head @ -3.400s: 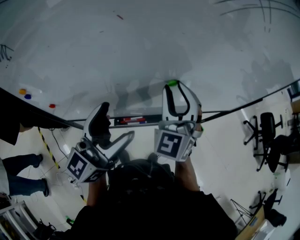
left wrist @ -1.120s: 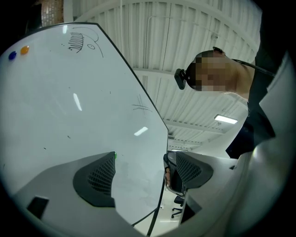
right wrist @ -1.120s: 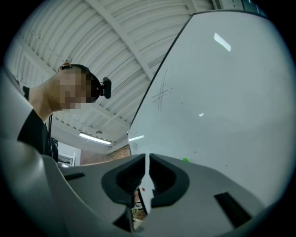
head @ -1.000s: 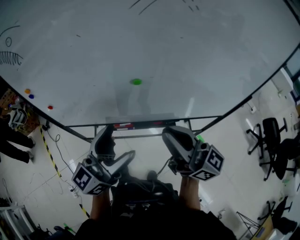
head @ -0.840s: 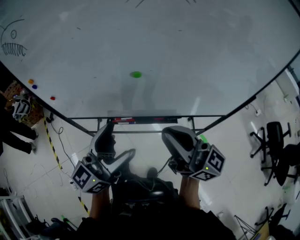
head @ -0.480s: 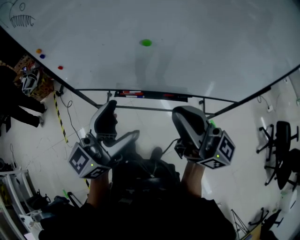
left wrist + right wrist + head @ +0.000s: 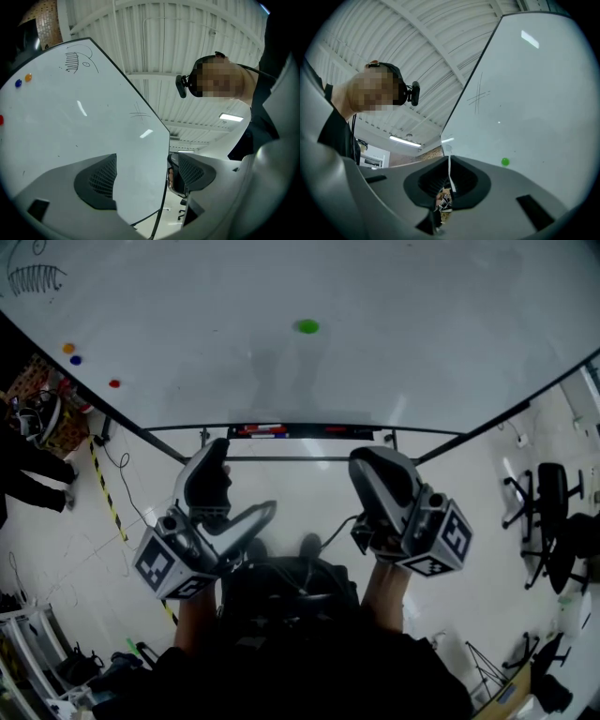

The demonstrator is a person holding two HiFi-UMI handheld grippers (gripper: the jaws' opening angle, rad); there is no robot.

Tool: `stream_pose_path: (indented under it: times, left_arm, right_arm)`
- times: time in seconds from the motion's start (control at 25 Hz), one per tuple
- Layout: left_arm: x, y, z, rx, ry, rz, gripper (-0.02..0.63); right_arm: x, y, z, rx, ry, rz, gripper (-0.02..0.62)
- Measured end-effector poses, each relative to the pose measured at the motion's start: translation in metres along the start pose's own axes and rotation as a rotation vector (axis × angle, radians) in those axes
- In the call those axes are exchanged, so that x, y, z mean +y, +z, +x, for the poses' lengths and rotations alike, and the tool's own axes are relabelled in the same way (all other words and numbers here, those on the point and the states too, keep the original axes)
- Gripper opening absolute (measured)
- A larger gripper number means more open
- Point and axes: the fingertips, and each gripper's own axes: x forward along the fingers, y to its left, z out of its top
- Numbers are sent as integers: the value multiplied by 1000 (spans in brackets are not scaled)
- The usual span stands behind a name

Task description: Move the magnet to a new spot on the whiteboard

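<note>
whiteboard (image 7: 422,324) cut off at top, ledge items (image 7: 267,431) indistinct

Small round green magnet (image 7: 307,326) stuck flat on big white whiteboard (image 7: 422,306), alone on bare surface, some way above the board's bottom edge, near its middle.

I can read no words or numbers anywhere. My whiteboard (image 7: 422,296) carries only a toothy doodle (image 7: 34,277) and crossed pen strokes (image 7: 478,97); the left cube (image 7: 161,570) and right cube (image 7: 448,540) show just black-and-white square patterns.
</note>
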Motion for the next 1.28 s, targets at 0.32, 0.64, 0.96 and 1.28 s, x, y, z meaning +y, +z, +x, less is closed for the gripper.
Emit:
stream_pose_path:
  times: [0.32, 0.64, 0.96, 1.28]
  left_arm:
    - [42, 20, -47, -15, -36, -78, 408]
    - [50, 20, -57, -20, -116, -131, 408]
    - [47, 21, -59, -30, -136, -140, 408]
    - [39, 21, -52, -36, -121, -124, 408]
  right_arm:
    - [24, -42, 52, 71, -78, -19, 20]
    - [32, -59, 58, 101, -171, -52, 18]
    - [37, -58, 62, 109, -175, -78, 18]
    - [34, -50, 56, 110, -157, -79, 18]
